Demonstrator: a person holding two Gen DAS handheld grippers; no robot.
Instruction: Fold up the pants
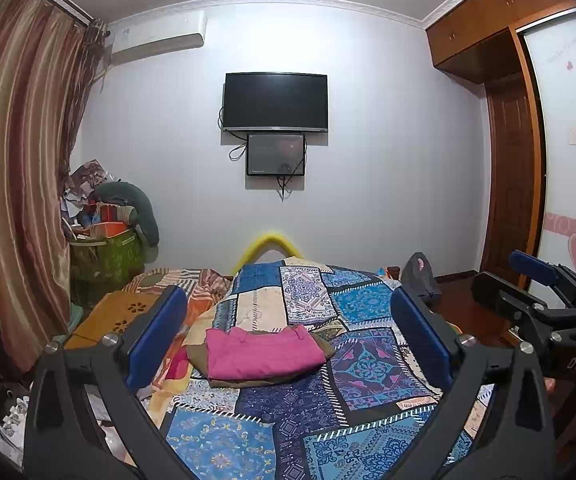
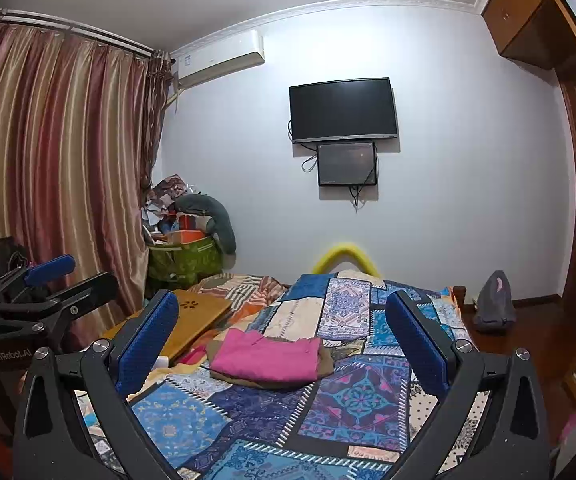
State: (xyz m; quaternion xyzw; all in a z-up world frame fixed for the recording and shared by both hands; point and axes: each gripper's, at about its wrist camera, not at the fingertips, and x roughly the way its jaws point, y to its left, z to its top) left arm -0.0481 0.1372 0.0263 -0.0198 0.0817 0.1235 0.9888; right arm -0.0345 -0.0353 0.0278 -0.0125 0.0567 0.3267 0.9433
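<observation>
Folded pink pants (image 1: 262, 352) (image 2: 266, 356) lie on top of a folded brown garment (image 1: 319, 346) (image 2: 323, 362) in the middle of the patchwork bedspread (image 1: 367, 364) (image 2: 351, 396). My left gripper (image 1: 288, 344) is held above the bed in front of the stack, open, with nothing between its blue pads (image 1: 156, 336). My right gripper (image 2: 284, 348) is likewise open and empty, raised short of the stack. Each gripper shows in the other's view: the right one (image 1: 543, 292) at the right edge, the left one (image 2: 44, 288) at the left edge.
A wooden lap table (image 1: 108, 316) (image 2: 184, 324) rests on the bed's left side. A green bin of clutter (image 1: 104, 256) (image 2: 184, 258) stands by the curtain. A grey bag (image 1: 421, 276) (image 2: 493, 300) sits on the floor right of the bed.
</observation>
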